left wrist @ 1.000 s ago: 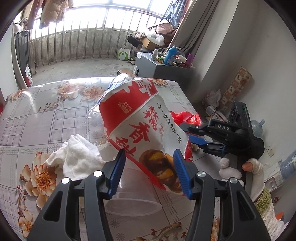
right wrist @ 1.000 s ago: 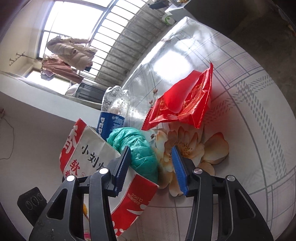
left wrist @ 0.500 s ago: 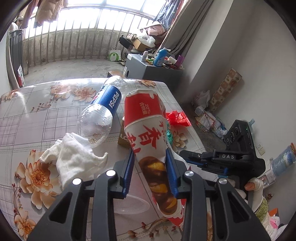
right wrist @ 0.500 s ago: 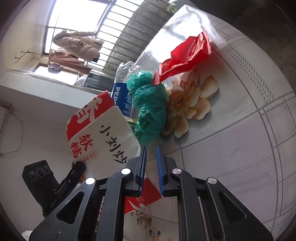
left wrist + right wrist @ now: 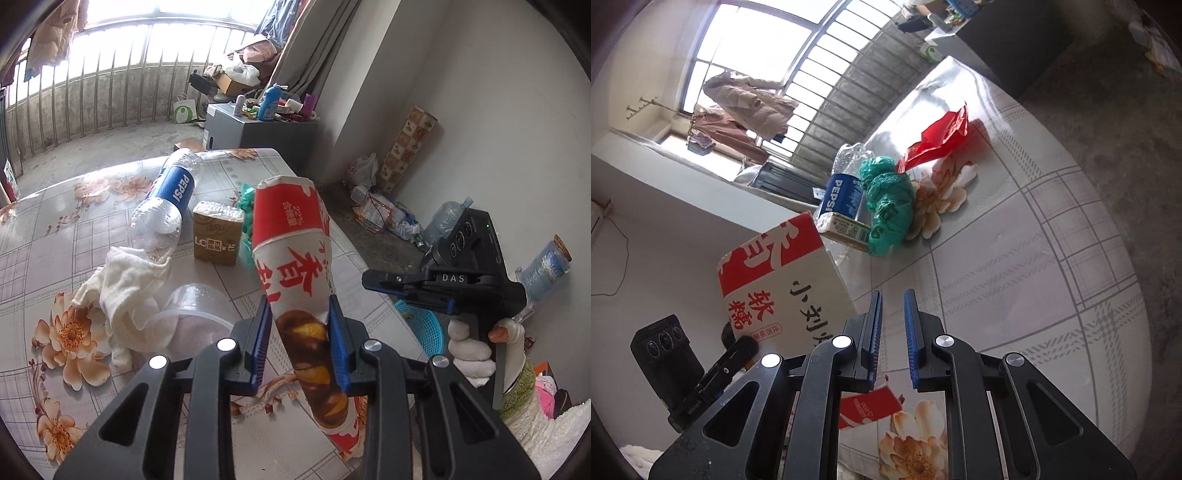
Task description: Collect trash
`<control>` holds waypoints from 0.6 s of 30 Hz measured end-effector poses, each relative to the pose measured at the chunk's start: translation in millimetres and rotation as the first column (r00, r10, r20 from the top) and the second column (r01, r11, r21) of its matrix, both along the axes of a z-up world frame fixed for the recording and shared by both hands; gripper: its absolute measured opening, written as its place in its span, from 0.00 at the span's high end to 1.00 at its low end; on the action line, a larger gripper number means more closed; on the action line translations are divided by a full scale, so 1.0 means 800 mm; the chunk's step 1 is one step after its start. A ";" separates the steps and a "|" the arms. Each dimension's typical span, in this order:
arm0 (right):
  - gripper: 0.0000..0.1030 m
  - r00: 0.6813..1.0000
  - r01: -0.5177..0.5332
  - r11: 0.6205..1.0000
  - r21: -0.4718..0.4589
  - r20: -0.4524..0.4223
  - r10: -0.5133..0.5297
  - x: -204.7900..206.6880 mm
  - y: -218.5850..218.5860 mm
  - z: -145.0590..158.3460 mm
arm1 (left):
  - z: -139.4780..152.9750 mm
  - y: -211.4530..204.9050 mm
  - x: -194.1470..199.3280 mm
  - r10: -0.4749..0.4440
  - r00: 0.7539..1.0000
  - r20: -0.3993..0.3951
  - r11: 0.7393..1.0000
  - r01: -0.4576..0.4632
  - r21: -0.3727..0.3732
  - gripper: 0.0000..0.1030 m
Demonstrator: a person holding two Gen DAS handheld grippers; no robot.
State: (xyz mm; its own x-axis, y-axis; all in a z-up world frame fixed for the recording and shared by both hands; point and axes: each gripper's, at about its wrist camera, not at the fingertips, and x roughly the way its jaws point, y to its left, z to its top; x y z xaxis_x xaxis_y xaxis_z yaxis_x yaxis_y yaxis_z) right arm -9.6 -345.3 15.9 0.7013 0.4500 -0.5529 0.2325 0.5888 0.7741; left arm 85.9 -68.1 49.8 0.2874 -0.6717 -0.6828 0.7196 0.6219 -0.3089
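The left gripper (image 5: 298, 339) clamps one red-and-white paper snack bag (image 5: 295, 258) between its blue pads, which are closing on it. The bag stands nearly upright above the near edge of the table (image 5: 37, 236), its open top pointing away from the camera.

The right gripper (image 5: 890, 339) has its jaws drawn narrow, with a slim gap and nothing between them. It hovers over a bare stretch of the flowered tablecloth. In the left view it sits off the table's right side, held by one hand (image 5: 476, 350) in a white glove.

Six loose things lie on the table. One crushed clear bottle (image 5: 166, 206) with a blue label lies on its side. One small brown carton (image 5: 218, 236) stands just beside it. One crumpled green plastic bag (image 5: 890, 199) lies against the carton. One red wrapper (image 5: 938, 136) lies beyond the green bag, touching it. One white cloth (image 5: 125, 291) is bunched on the near left. One clear plastic cup (image 5: 195, 314) lies tipped over, partly under the cloth.

On the floor past the table's right edge sits one blue basket (image 5: 424, 325). Two large water jugs (image 5: 443, 218) stand near the wall.
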 end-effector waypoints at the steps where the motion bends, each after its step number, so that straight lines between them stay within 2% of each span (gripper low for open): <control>1: 0.85 1.000 0.009 1.000 0.000 0.006 -0.009 0.003 0.001 0.000 | 0.000 -0.001 -0.006 -0.015 1.000 -0.001 1.000 0.015 0.002 0.72; 4: 0.73 1.000 0.027 1.000 -0.014 0.016 -0.026 0.013 -0.001 0.005 | -0.001 -0.003 -0.023 -0.037 0.999 0.031 0.999 0.037 0.024 0.72; 6: 0.70 0.999 0.026 0.999 -0.023 0.021 -0.025 0.031 0.005 0.007 | -0.002 0.000 -0.029 -0.032 0.998 0.054 0.999 0.031 0.035 0.72; 8: 0.62 0.999 0.028 0.999 -0.024 0.024 -0.027 0.046 0.005 0.008 | 0.003 0.004 -0.030 -0.015 0.997 0.075 0.999 0.013 0.031 0.72; 14: 0.53 0.998 0.043 0.998 -0.038 0.040 -0.042 0.093 0.005 0.016 | 0.041 0.024 0.007 0.090 0.983 0.162 0.996 -0.086 -0.031 0.72; 18: 0.46 0.998 0.037 0.998 -0.048 0.044 -0.035 0.123 0.006 0.019 | 0.056 0.024 0.041 0.143 0.966 0.215 0.990 -0.137 -0.043 0.72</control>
State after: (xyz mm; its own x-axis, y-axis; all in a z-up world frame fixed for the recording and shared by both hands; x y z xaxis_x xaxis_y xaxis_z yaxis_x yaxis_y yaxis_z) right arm 88.8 -340.9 31.2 0.7402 0.3970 -0.5427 0.2215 0.6181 0.7542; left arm 118.6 -49.2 94.8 0.5191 -0.6319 -0.5755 0.6777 0.7146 -0.1734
